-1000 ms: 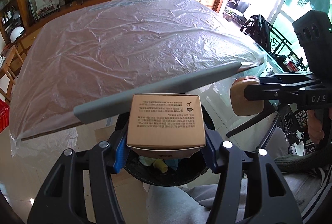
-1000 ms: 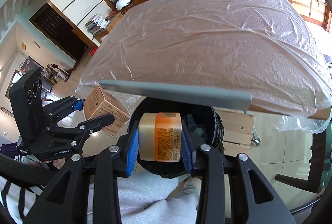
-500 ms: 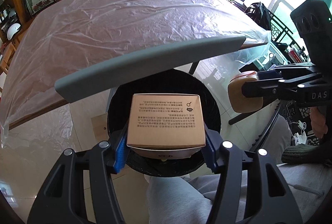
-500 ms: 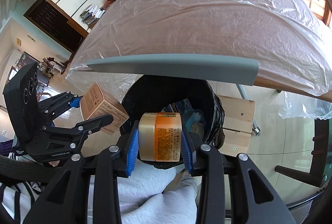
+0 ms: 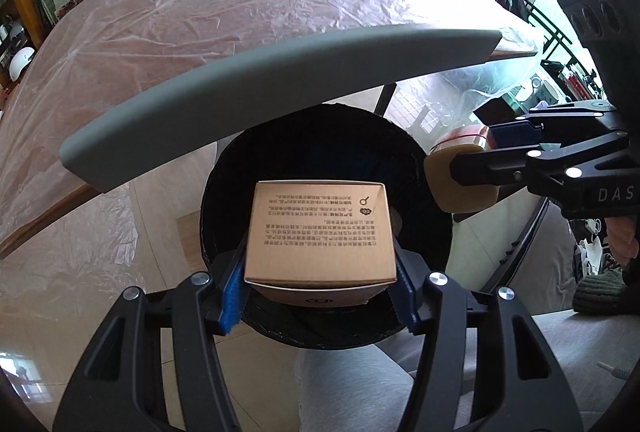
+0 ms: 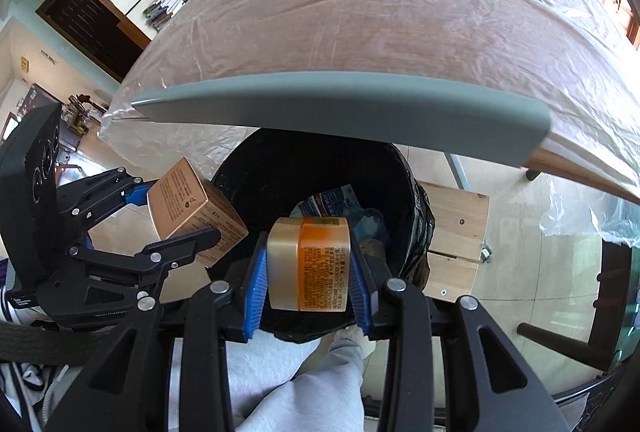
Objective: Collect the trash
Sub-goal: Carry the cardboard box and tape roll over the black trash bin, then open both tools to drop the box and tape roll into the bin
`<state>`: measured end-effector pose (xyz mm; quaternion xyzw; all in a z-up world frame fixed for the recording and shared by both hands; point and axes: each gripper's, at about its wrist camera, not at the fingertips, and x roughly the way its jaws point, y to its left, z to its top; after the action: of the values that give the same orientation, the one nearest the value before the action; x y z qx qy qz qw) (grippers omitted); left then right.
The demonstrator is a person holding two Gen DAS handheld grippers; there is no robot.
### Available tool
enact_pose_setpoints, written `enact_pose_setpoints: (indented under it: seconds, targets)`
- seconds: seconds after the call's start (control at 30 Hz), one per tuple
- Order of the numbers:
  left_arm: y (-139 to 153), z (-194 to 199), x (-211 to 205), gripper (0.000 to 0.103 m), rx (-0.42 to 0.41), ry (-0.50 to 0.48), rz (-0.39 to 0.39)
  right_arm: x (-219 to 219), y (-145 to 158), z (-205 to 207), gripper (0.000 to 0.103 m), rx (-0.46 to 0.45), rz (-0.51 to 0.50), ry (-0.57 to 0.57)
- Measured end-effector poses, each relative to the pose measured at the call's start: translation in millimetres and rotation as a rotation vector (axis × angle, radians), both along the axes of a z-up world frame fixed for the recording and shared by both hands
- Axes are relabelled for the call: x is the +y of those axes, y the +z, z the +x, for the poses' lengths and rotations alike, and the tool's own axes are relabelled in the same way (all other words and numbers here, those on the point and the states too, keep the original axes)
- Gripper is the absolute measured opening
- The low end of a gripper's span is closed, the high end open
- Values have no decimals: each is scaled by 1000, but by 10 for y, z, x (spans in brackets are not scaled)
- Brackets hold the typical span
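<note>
A tan cardboard box (image 5: 320,232) with printed text is clamped between the blue pads of my left gripper (image 5: 320,272), right over the mouth of a black-lined trash bin (image 5: 424,232). The same box (image 6: 188,208) shows at the bin's left rim in the right wrist view, in the left gripper (image 6: 176,216). My right gripper (image 6: 308,272) is shut on a gold-and-orange jar (image 6: 308,264) above the bin (image 6: 404,192). In the left wrist view that jar (image 5: 460,184) hangs at the bin's right rim in the right gripper (image 5: 476,156). Paper trash (image 6: 336,204) lies inside.
A plastic-covered table (image 6: 400,12) with a grey edge strip (image 6: 360,108) overhangs the far side of the bin. A wooden stool (image 6: 456,232) stands right of the bin. Grey trouser legs (image 6: 288,380) are just in front. A dark chair leg (image 6: 560,344) crosses the floor at right.
Both grippers have sunk toward the bin with their loads held; the bin's mouth has come out from under the table edge and looks larger.
</note>
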<state>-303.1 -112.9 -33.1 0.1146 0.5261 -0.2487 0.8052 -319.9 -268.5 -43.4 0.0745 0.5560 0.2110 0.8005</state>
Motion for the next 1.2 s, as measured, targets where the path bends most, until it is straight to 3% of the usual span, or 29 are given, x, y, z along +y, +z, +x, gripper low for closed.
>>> enact_pose_setpoints:
  seconds: [0.37,0.43,0.47,0.5,0.57,0.73,0.83,0.97,1.07,1.2]
  targets:
    - [-187,117,-58,59,14,-16,40,116,-143,97,36,0,-52,15]
    - [-190,140,-53,63,18,-16,30,117,-179,103,36,10,-41,19]
    - [-193,156,-43,68,18,-9,32,110,-183,106,38,15,-36,18]
    - [-196,168,-32,76,15,-4,33,96,-188,105,46,22,-27,14]
    - [-172,177,-8,78,10,3,25,75,-179,114,56,20,-26,12]
    - [-104,179,51,78,13,12,15,7,-65,85,57,-12,-54,15]
    - [67,161,81,78,0,13,-15,-55,125,23,60,-44,-65,18]
    - [437,118,122,78,-61,-7,-74,-160,513,-71,72,-139,-32,23]
    - [754,129,137,91,-148,-8,-100,-231,838,-56,79,-235,-29,-4]
    - [1065,292,158,92,-237,27,-139,-371,1127,175,87,-323,-21,-105]
